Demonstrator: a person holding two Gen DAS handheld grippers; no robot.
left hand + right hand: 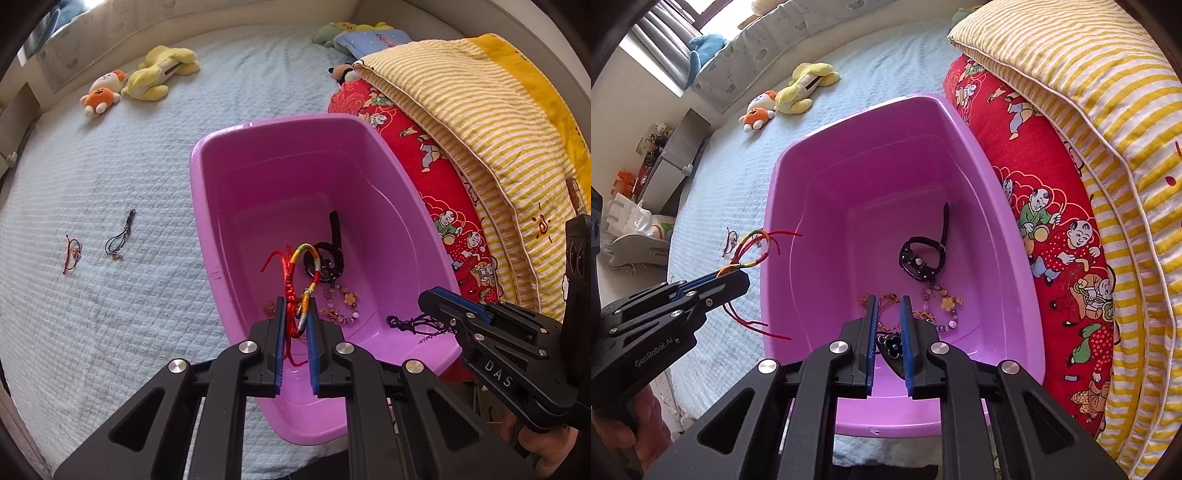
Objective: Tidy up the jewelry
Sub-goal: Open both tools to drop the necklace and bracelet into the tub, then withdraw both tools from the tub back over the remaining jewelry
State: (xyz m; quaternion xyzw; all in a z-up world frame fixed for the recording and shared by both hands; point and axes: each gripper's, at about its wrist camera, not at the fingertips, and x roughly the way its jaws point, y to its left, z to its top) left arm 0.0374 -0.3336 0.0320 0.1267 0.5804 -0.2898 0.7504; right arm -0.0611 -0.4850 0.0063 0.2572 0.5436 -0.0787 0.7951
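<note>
We hold both grippers over a purple tub (207,206) that sits on a bed covered with a pale blue blanket (110,177), beside a red printed quilt (424,177) and a yellow striped quilt (480,110). Our left gripper (295,314) points down into the tub, and a braided bracelet of red and rainbow cord (301,280) hangs between its jaws, which stand slightly parted; from these views we cannot tell whether the pads press on the cord. Our right gripper (889,314) also points down into the tub, its jaws pinching a dark cord necklace with a black flower charm (892,345). On the tub floor lie a black watch (919,258), a beaded bracelet with yellow flowers (942,306) and a thin gold-coloured chain (886,306). Out on the blanket, well apart from the tub, two more pieces remain: a dark cord necklace with a small pendant (120,236) and, just beside it, a thin red cord bracelet (72,253). Far back on the bed lie a yellow plush toy (162,72) and an orange and white plush toy (103,92).
</note>
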